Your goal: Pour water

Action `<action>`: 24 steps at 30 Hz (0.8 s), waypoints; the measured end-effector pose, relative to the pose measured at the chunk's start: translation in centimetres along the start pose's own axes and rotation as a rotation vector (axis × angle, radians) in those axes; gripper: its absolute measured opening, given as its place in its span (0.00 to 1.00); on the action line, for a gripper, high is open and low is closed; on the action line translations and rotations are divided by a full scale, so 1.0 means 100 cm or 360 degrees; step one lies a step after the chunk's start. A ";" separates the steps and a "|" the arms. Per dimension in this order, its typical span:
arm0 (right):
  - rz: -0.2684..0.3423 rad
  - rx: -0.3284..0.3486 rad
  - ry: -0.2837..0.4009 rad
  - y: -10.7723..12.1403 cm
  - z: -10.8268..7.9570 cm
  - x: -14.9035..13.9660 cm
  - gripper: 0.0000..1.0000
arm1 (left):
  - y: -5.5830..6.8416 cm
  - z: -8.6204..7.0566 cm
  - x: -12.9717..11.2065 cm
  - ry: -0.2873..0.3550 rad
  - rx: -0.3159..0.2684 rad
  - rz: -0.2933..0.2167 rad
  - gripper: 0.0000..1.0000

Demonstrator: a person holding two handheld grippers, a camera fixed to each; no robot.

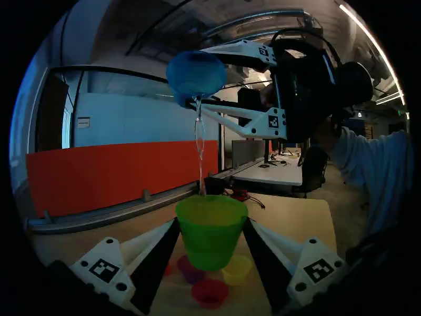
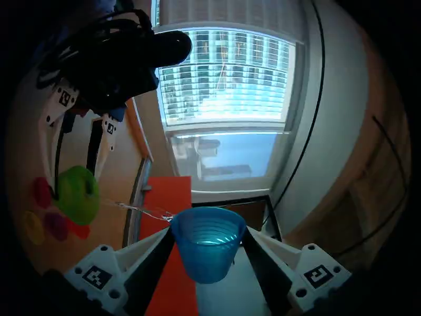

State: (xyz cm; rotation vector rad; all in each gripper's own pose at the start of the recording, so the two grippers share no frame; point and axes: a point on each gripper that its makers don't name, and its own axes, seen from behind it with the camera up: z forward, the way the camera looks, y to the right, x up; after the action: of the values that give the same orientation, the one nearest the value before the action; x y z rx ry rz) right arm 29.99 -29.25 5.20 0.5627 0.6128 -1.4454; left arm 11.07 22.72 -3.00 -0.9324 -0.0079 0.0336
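My left gripper (image 1: 211,237) is shut on a green cup (image 1: 211,231), held upright above the table. High above it, my right gripper (image 1: 202,79) holds a blue cup (image 1: 196,76) tipped over, and a thin stream of water (image 1: 200,152) falls from its rim into the green cup. In the right gripper view, my right gripper (image 2: 208,247) is shut on the blue cup (image 2: 207,245), with water (image 2: 142,209) arcing left toward the green cup (image 2: 78,194) between the left gripper's fingers (image 2: 105,142).
Small cups lie on the wooden table (image 1: 294,216) below: purple (image 1: 189,269), pink (image 1: 209,293), yellow (image 1: 237,269). An orange partition (image 1: 105,174) runs behind. A person's sleeve (image 1: 379,168) is at right. A large window (image 2: 226,105) faces the right gripper.
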 end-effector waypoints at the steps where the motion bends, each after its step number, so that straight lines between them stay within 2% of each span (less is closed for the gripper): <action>1: -0.0012 -0.0002 0.0000 0.001 0.000 0.000 0.91 | 0.000 0.000 0.000 0.0001 0.0000 0.0000 0.85; 24: -0.0278 -0.0028 0.0017 0.005 0.001 0.020 0.91 | 0.001 0.001 0.003 0.0014 -0.0004 -0.0002 0.85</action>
State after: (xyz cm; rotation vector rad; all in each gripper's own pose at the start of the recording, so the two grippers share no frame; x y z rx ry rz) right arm 30.54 -30.76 3.90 0.5135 0.6962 -1.5999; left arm 11.40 22.92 -3.04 -0.9349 -0.0003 0.0286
